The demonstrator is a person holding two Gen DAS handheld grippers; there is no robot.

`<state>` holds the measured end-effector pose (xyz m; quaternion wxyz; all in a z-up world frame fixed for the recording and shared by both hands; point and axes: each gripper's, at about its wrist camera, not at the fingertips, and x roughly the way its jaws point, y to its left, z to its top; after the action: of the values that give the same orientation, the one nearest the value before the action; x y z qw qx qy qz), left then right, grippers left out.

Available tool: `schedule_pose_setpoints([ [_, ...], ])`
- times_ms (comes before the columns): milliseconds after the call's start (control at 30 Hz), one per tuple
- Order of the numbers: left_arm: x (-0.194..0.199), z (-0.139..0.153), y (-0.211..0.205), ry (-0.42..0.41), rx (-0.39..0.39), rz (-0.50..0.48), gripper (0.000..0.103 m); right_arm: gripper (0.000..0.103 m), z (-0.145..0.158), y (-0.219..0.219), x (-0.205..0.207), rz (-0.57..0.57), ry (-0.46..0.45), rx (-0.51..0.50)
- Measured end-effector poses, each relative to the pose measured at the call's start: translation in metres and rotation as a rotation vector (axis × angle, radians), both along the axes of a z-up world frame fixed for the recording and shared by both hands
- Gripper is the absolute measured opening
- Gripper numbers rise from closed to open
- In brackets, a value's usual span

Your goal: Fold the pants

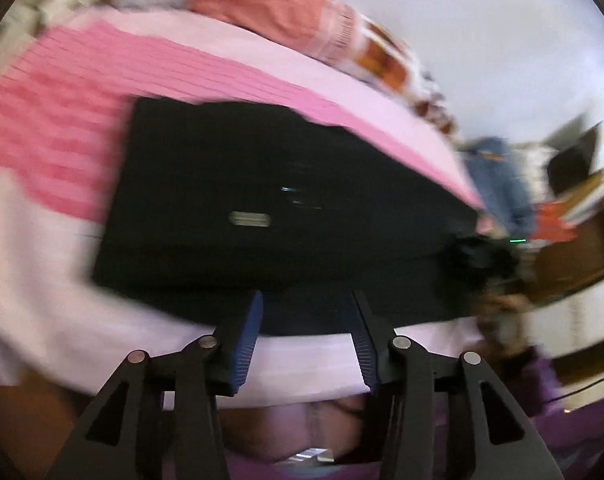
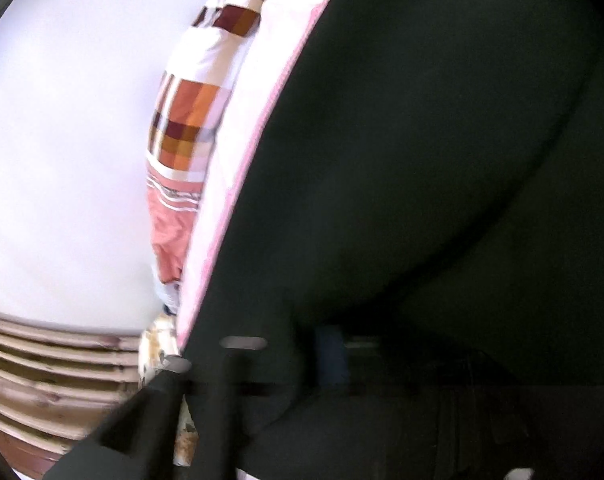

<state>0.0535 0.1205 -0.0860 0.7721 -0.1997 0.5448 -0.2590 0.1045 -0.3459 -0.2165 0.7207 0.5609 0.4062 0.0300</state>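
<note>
Pants (image 1: pixel 262 200): black, lying flat on a bed (image 1: pixel 362 108) with a pink sheet; they look folded into a rough block with a small pale tag on top, though blur softens the detail; left edge straight and clean against a darker pink striped cloth (image 1: pixel 62 120) that they partly overlap; far edge runs diagonally across the sheet; near edge sits just inside the bed's front edge, with a pale strip of sheet showing below it.

Left tool (image 1: pixel 308 344): jaws partway apart, blue ribbed pads (image 1: pixel 246 344) facing each other with nothing between them; tips over the pants' near edge, contact not clear.

Right tool (image 2: pixel 334 360): seen only as dark blurred shapes low in the right wrist view, pressed close against black fabric that fills most of the frame; jaws are closed narrow; cannot tell whether cloth is pinched in them.

Room: bare pink sheet open beyond the far edge of the pants; an orange cloth (image 1: pixel 262 8) and a checked pillow (image 1: pixel 390 60) line the far side of the bed against a plain white wall (image 1: pixel 502 20); jeans (image 1: pixel 502 184) and clutter off the right end of the bed; a slatted wooden frame (image 2: pixel 42 368) shows in the right wrist view, beside the bed.
</note>
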Motion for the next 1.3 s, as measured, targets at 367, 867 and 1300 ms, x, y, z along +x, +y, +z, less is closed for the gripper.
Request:
schedule_pose_setpoints([
  [367, 0.014, -0.007, -0.178, 0.042, -0.189, -0.239, 0.046, 0.008, 0.036, -0.014, -0.057, 0.004, -0.120, 0.111],
  [867, 0.016, -0.071, -0.208, 0.257, -0.383, 0.002, 0.046, 0.007, 0.034, -0.016, -0.046, 0.024, -0.151, 0.267],
  [1300, 0.028, -0.082, -0.181, 0.229, -0.498, 0.246, 0.046, 0.006, 0.025, -0.019, -0.057, 0.027, -0.101, 0.265],
])
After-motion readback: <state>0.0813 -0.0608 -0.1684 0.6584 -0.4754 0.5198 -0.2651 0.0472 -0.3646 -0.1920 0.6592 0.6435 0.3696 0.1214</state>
